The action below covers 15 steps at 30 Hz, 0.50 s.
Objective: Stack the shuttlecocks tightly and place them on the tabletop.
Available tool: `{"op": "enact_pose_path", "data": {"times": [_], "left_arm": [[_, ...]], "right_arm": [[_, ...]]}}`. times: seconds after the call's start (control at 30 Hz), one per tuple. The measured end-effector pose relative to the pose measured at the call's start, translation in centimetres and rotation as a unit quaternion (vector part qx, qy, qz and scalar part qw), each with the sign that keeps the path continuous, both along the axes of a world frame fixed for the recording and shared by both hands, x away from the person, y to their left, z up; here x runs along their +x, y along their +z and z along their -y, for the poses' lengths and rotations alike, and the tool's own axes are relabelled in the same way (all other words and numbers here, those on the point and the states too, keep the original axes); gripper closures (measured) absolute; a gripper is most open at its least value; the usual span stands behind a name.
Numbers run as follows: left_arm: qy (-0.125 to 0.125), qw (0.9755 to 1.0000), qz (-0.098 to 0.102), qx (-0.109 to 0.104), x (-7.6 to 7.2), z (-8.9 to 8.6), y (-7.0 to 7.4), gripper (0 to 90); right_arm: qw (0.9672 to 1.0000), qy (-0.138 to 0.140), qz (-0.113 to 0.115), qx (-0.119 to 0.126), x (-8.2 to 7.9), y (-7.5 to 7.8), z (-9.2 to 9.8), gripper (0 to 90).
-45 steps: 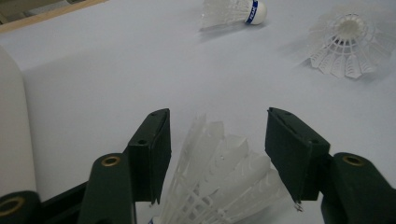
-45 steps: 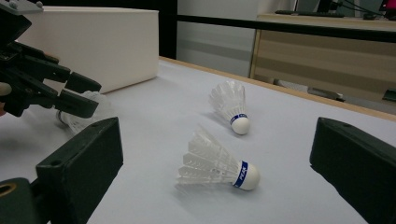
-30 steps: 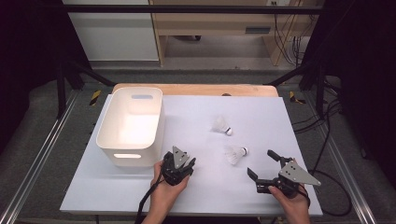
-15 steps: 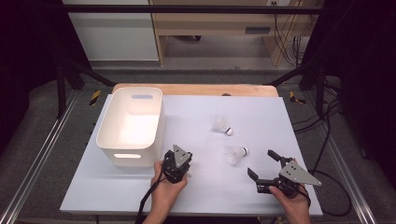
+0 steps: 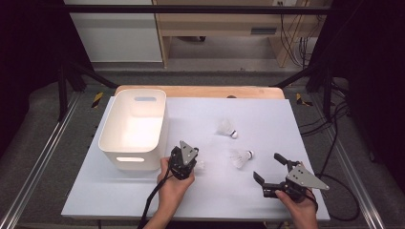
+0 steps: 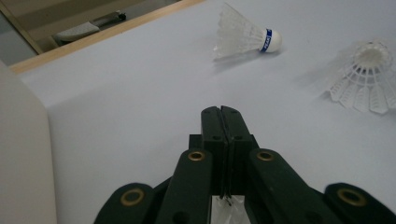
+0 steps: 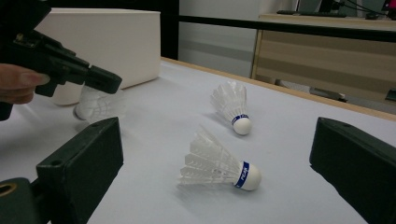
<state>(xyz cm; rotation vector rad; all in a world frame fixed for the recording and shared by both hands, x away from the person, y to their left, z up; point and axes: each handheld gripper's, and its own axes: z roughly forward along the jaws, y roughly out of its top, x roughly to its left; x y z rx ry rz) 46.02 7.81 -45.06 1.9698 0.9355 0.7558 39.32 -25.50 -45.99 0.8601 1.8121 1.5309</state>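
My left gripper (image 5: 195, 163) sits at the table's front, just right of the white bin (image 5: 109, 136). Its jaws have just been closing and now meet (image 6: 221, 112), pinching the feather skirt of a white shuttlecock (image 6: 227, 211) that hangs under the tips (image 7: 95, 106). Two more shuttlecocks with blue bands lie on the white tabletop: one farther back (image 5: 226, 128) (image 6: 247, 35), one nearer (image 5: 240, 157) (image 7: 219, 165). My right gripper (image 5: 267, 166) rests at the front right, open, its jaws wide apart. The nearer shuttlecock lies just ahead of them, untouched.
The white bin (image 7: 116, 42) stands at the left of the white tabletop (image 5: 286, 124), its wall close beside my left gripper (image 6: 18, 163). A wooden edge (image 5: 200, 90) runs along the table's far side. Metal rails flank the table.
The left gripper's jaws have gone from spread apart to closed on the shuttlecock. The right gripper and the two loose shuttlecocks have stayed where they were.
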Motion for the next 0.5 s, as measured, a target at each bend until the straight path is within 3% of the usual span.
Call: {"op": "enact_pose_path", "data": {"times": [0.33, 0.43, 0.5], "left_arm": [[0.011, 0.9995, 0.023, 0.018, 4.3, 0.9, 0.9, 89.5], [0.012, 0.9986, 0.025, 0.044, 6.1, 1.0, 1.0, 89.4], [0.011, 0.9986, 0.023, 0.046, 6.5, 1.0, 0.9, 89.5]], "right_arm": [[1.0000, -0.001, -0.001, 0.004, 0.0, 0.0, 0.1, 3.2], [1.0000, 0.000, 0.000, 0.004, 0.1, -0.1, 0.2, 3.2], [1.0000, 0.000, -0.002, 0.005, 0.1, -0.1, 0.2, 3.2]]}}
